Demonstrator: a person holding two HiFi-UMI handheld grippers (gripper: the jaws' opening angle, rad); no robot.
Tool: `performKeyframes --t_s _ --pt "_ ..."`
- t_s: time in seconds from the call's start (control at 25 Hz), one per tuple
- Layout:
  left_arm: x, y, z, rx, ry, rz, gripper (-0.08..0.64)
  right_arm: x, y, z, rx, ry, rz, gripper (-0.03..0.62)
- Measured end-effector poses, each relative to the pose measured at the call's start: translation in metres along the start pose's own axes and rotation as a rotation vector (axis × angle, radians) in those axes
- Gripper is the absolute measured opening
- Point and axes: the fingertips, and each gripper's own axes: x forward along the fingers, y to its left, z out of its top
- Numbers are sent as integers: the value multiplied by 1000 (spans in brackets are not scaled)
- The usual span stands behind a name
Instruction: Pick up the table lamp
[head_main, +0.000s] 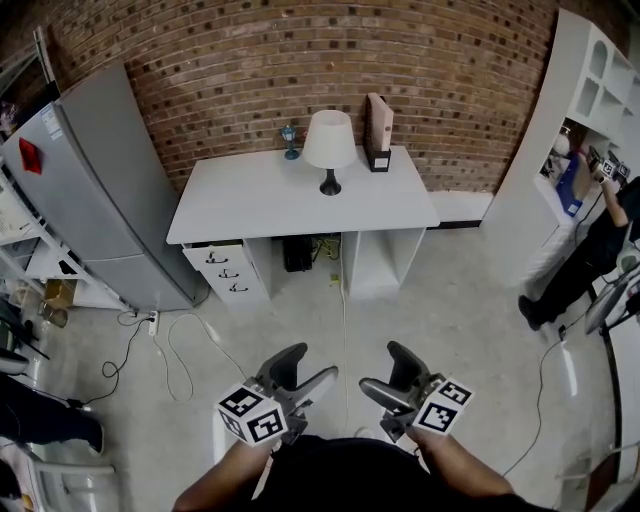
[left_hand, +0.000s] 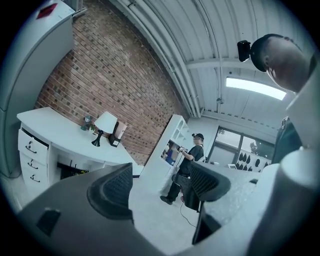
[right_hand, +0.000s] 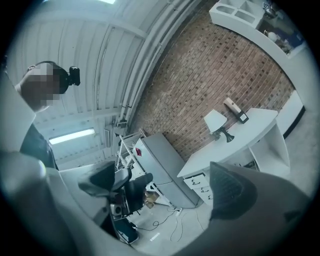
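a table lamp (head_main: 329, 150) with a smooth white cone shade, a slim dark stem and a round dark foot stands upright near the back of a flat white tabletop (head_main: 300, 205), in front of a rough red brick wall (head_main: 250, 60). left of the lamp stands one small blue lantern-shaped ornament (head_main: 289, 141); to its right stands one tall upright box (head_main: 378, 130). under the tabletop, a white drawer unit (head_main: 225, 272) shows three shut drawers with dark handles. one tall grey refrigerator (head_main: 100, 190) stands at the left. two claws sit low in the head view, well apart from the lamp. the left claw (head_main: 303, 372) and the right claw (head_main: 392, 378) each have two dark ribbed jaws spread apart, with nothing between them.
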Motion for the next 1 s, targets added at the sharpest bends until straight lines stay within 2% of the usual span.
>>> performKeyframes --t_s 0.12,0.24,0.4,0.52,0.68,0.8,1.0 --pt "2 -2 3 -21 -31 4 357 -9 -1 4 21 -14 18 595" --pt "7 -6 2 -81 -65 5 386 -20 -6 10 49 -27 26 595" --pt "18 -17 -10 -101 -56 -2 408 -33 -11 15 89 -24 48 595" --pt "26 -29 -19 -222 -70 -56 407 -45 -12 17 116 -17 87 591" --pt "31 -32 -19 -420 -201 -81 407 -68 -23 23 127 -22 96 566" --pt "36 -36 -18 -505 -271 -96 407 -84 -34 30 162 -33 102 566" --pt "43 -44 -22 -505 -283 -65 407 -95 -51 33 222 -39 107 543"
